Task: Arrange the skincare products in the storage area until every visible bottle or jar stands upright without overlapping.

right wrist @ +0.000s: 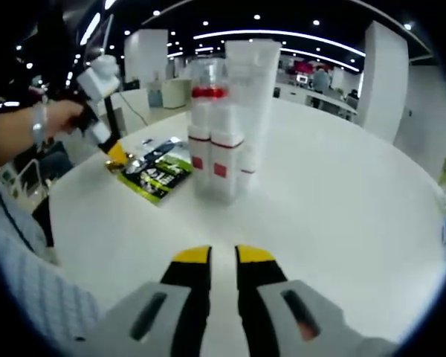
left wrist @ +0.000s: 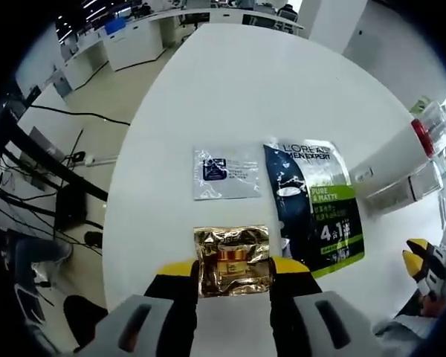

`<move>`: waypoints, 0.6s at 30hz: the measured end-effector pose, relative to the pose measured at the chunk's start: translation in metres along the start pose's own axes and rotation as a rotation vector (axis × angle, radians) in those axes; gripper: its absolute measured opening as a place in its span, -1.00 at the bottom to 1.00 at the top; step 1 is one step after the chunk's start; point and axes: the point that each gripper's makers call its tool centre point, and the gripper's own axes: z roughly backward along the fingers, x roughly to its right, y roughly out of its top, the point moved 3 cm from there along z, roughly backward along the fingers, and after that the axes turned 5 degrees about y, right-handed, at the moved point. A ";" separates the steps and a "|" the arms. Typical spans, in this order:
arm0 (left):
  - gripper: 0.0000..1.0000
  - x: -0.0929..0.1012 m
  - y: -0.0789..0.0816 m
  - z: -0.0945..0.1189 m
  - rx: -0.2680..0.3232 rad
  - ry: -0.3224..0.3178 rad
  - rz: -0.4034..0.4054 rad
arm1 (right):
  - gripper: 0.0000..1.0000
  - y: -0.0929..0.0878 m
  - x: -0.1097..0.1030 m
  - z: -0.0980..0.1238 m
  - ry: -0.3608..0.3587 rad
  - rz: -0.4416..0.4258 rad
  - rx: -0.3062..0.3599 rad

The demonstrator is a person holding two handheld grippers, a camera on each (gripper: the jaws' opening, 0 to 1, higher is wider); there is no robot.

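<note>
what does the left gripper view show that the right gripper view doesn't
Left gripper view alone: a gold sachet between the left gripper jaws, and a small clear sachet lying flat beyond it. Right gripper view alone: the right gripper, jaws nearly closed on nothing, and a person's hand holding the left gripper. Both: the white table, the black and green L'Oreal sachet lying flat, and the clear upright bottles with red bands.

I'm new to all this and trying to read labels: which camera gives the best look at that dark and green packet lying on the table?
The left gripper view: the dark and green packet lies flat, seen from above, its printing facing the camera. In the right gripper view the same packet is far off, at a low angle, its print too small to read.
</note>
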 end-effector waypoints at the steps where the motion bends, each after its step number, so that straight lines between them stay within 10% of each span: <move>1: -0.25 0.001 -0.003 -0.001 -0.016 0.003 0.004 | -0.78 0.000 0.000 0.000 0.000 -0.001 -0.001; 18: -0.25 0.001 0.000 -0.003 0.025 0.043 0.012 | -0.78 -0.004 0.001 0.001 -0.002 -0.005 -0.002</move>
